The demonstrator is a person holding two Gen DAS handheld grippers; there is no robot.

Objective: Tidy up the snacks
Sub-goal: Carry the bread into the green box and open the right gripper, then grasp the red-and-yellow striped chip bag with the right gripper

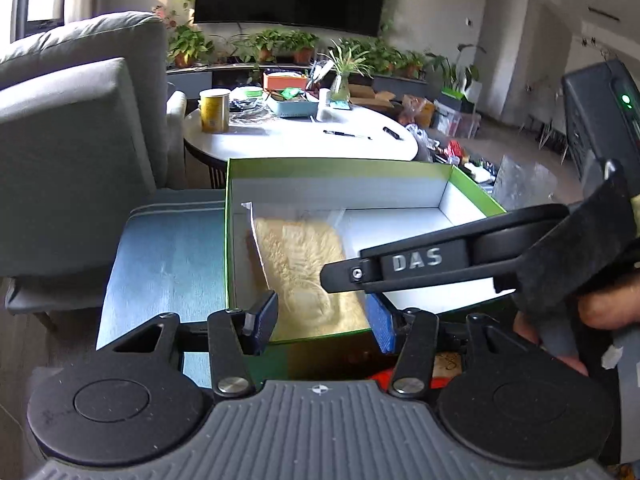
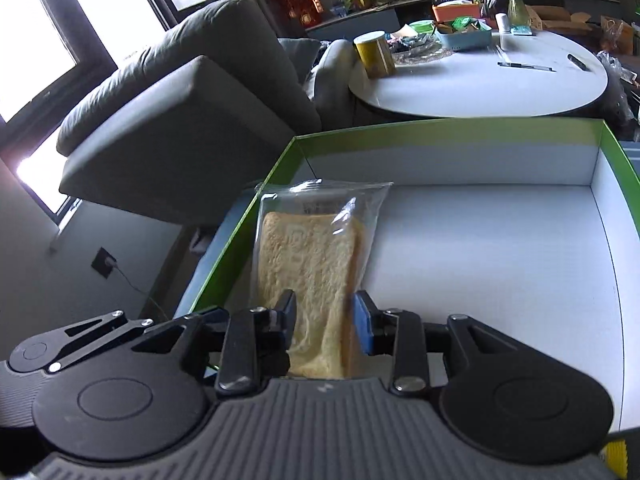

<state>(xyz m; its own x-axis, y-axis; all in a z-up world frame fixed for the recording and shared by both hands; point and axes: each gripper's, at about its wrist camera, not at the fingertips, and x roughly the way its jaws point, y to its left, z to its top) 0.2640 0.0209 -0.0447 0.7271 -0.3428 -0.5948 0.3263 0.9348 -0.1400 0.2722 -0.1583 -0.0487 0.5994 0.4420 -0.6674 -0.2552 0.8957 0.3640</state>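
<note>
Bagged bread [image 2: 310, 276]: upright at left wall inside green box [image 2: 400, 130], clamped between right gripper [image 2: 325, 322] pads. Left gripper [image 1: 320, 320]: fingers parted, nothing between, at box's near rim

Daylight from blown-out windows [image 2: 36, 36] at 10 o'clock; dim foreground; glare on white table [image 1: 296, 140]; fisheye-bent edges; slight blur.

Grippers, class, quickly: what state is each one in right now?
Left gripper: jaws open, gripping nothing.
Right gripper: jaws closed on the bagged bread, over the green box.
</note>
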